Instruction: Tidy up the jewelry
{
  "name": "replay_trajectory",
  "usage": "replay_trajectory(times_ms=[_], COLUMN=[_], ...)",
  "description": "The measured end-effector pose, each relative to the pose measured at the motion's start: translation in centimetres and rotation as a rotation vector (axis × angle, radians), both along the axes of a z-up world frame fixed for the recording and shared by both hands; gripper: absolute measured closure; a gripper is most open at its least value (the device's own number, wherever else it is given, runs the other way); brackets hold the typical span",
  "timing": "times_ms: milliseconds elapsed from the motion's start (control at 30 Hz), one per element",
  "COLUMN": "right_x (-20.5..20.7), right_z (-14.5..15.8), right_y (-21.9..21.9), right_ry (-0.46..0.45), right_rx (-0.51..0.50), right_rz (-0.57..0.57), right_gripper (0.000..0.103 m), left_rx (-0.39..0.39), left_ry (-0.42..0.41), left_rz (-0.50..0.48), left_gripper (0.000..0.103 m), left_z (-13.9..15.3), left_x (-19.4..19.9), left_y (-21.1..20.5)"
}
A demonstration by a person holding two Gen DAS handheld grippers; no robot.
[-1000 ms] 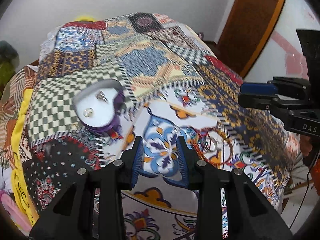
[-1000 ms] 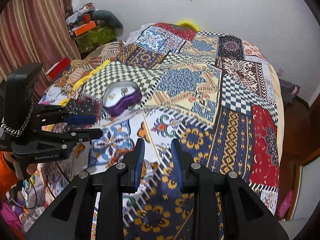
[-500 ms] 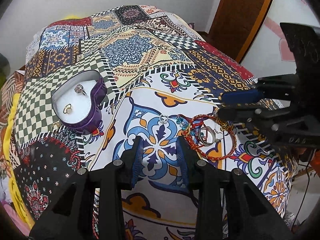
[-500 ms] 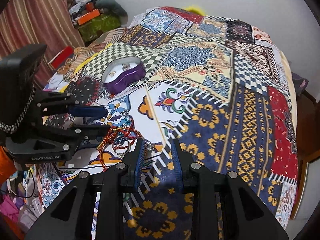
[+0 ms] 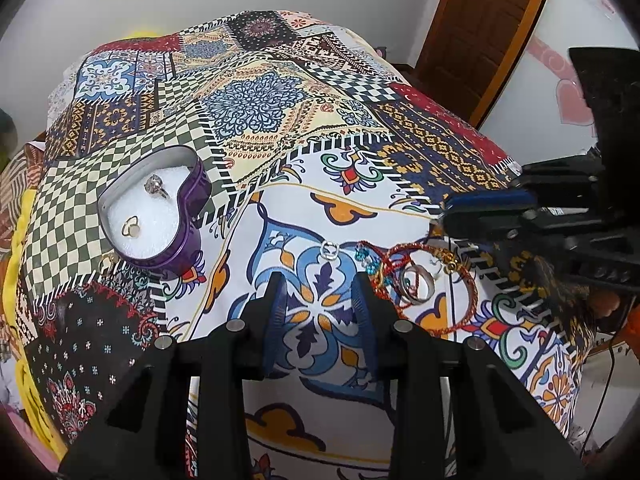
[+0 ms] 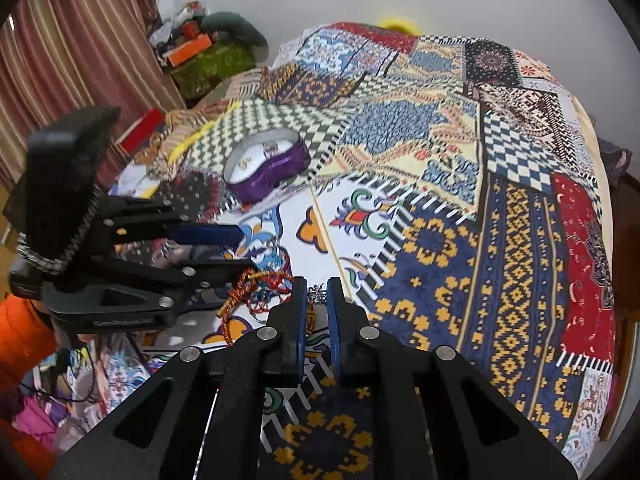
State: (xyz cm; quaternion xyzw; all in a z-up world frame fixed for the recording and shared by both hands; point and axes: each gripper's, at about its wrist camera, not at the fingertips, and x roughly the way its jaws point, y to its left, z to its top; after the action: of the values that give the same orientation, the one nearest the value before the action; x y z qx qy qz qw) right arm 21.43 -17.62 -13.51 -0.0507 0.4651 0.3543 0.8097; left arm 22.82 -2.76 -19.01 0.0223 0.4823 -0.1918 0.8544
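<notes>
A purple heart-shaped jewelry box (image 5: pixel 156 216) lies open on the patterned bedspread (image 5: pixel 280 128), with two rings on its white padding. It also shows in the right wrist view (image 6: pixel 266 170). A pile of jewelry lies near the bed's front: a red and gold cord bracelet (image 5: pixel 424 280), a silver ring (image 5: pixel 416 284), a small silver piece (image 5: pixel 330 249) and blue beads. My left gripper (image 5: pixel 320 300) is open and empty just short of the pile. My right gripper (image 6: pixel 317 304) hangs over the pile with its jaws narrowly apart, a small silver piece (image 6: pixel 316 293) at its tips.
A small gold ring (image 5: pixel 106 262) lies on the bedspread beside the box. A wooden door (image 5: pixel 480 32) stands right of the bed. Curtains (image 6: pixel 60 60) and a cluttered green stand (image 6: pixel 208 60) are on the left side. The bed edge drops off close to the grippers.
Both grippers have come forward and down towards the jewelry pile. The right gripper's jaws have narrowed over the pile. The left gripper stays open.
</notes>
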Motion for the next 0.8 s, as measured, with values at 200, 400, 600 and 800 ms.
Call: replay_trajectory(times_ms=[200,400,600,800], right_x=[0.3,1.0,1.5,1.5], right_z=[1.3,1.8,1.4,1.5], right_y=[-1.1,-2.1,-2.8,-2.8], right_ry=[-0.028,-0.048,-0.036,-0.042], right_rx=[0.030,0.037,0.039,0.033], right_rz=[-0.040,-0.079,-0.099,-0.100], right_gripper=[0.094,0.094,0.094,0.094], left_rx=[-0.001,0.007,-0.001,-0.003], left_ry=[0.005,-0.001,0.001,-0.005], left_rz=[-0.005,-0.006,-0.005,-0.005], left_gripper=[0.070,0.073,0.095,0.095], left_z=[0.0,-0.2,-0.5,0.0], left_x=[0.9,1.7,2.3,1.8], left_y=[-0.5,-1.0,-1.2,-0.9])
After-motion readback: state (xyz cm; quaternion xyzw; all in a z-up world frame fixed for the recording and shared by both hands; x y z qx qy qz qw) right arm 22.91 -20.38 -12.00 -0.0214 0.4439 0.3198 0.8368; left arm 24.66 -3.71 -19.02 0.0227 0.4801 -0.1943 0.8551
